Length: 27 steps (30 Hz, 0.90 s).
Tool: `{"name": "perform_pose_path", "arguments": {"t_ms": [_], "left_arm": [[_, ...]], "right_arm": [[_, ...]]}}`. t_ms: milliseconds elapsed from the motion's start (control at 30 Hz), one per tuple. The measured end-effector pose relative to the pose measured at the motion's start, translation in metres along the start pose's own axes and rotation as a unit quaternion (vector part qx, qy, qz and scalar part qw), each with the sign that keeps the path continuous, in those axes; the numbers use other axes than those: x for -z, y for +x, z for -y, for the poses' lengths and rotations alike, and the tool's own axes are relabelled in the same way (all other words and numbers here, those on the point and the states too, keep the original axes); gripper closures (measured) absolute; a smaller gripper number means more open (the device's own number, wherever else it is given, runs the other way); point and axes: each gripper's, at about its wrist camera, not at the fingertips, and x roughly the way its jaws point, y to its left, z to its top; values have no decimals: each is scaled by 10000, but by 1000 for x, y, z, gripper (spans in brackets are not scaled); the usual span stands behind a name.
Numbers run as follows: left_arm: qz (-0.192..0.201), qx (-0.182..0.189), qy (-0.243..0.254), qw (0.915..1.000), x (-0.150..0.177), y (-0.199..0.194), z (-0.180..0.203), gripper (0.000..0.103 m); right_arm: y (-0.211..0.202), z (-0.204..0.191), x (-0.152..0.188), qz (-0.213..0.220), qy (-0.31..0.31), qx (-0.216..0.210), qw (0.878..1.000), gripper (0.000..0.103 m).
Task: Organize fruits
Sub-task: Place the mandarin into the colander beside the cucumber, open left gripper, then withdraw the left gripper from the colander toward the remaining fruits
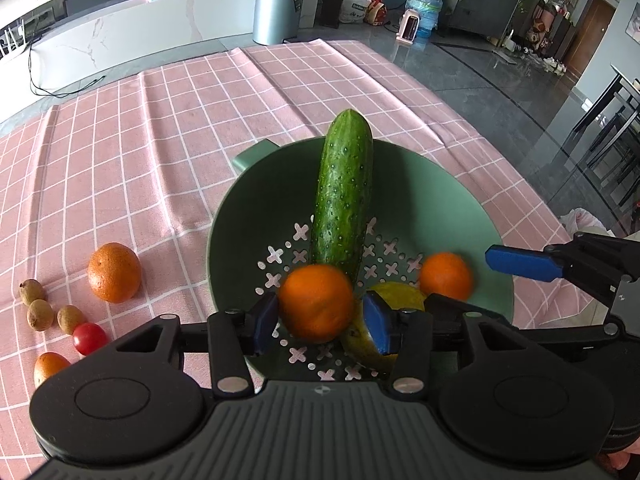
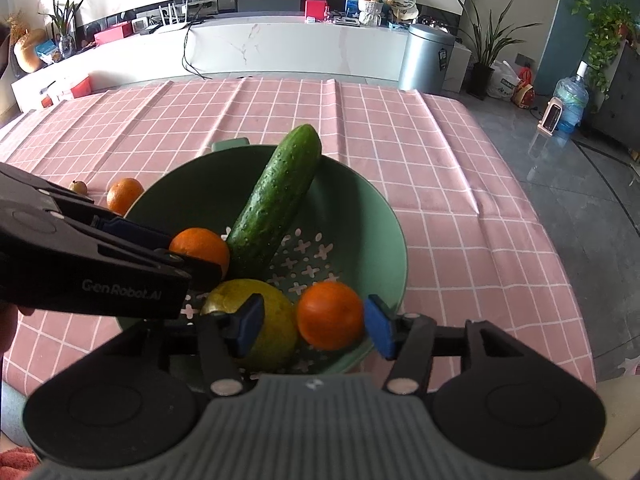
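Both hand-held grippers stand spread over one green colander (image 1: 460, 200): left hand-held gripper (image 1: 322, 318) flanks one orange (image 1: 316, 306), pads apart from it; right hand-held gripper (image 2: 314, 326) flanks a second orange (image 2: 330, 316), untouched. Inside: two oranges, one yellow fruit (image 2: 272, 332), one cucumber (image 1: 344, 188). Lower left on tabletop (image 1: 160, 120): two oranges, three brown fruits, one cherry tomato (image 1: 89, 338).

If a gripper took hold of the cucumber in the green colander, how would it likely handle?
The cucumber looks stiff: it spans the colander unsagged, its tip past the rim. Leaning like that, it would probably pivot or slide if nudged. Its round, glossy, bumpy skin suggests it could roll or slip between the pads.
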Motion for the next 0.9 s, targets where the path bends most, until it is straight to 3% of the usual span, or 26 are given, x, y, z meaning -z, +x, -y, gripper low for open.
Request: {"name": "perform_pose_path", "arguments": {"t_ms": [233, 367, 633, 900], "left_arm": [[288, -8, 71, 9996, 2, -33, -1, 43], [507, -159, 186, 9984, 6, -57, -4, 42], [923, -688, 475, 9922, 24, -104, -15, 41], [1043, -946, 263, 9897, 50, -125, -47, 40]], "right_arm": [[-18, -5, -2, 190, -3, 127, 9997, 45], [-34, -10, -2, 436, 210, 144, 9987, 39], [-56, -31, 11, 921, 925, -156, 9913, 33], [-64, -72, 21, 1154, 1070, -414, 9867, 30]]}}
